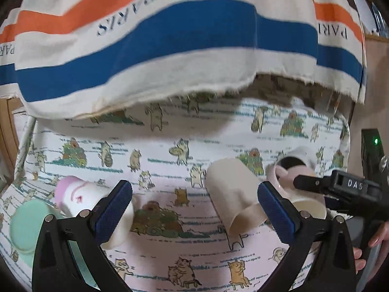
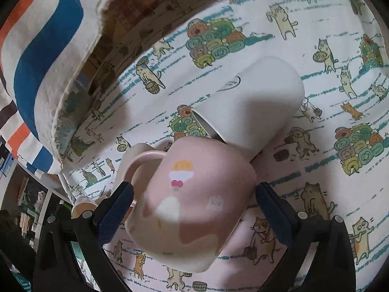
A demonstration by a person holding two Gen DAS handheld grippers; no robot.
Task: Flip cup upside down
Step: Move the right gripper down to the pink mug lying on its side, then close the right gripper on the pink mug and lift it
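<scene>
In the right wrist view a pink mug (image 2: 189,204) with a handle at its left lies between the blue pads of my right gripper (image 2: 194,209). The jaws stand wide and a gap shows on each side of the mug. A white cup (image 2: 252,102) lies on its side just beyond it. In the left wrist view my left gripper (image 1: 194,209) is open and empty above the cat-print cloth (image 1: 170,255). A beige cup (image 1: 233,197) lies tipped beside its right finger. A white and pink cup (image 1: 80,194) lies by its left finger. The right gripper's body (image 1: 350,189) reaches in over the pink mug (image 1: 287,172).
A mint green cup (image 1: 26,223) stands at the far left. A striped PARIS cloth (image 1: 170,36) hangs over the back of the table. A dark box with a green light (image 1: 372,146) stands at the right edge. Shelves show at the lower left (image 2: 26,206).
</scene>
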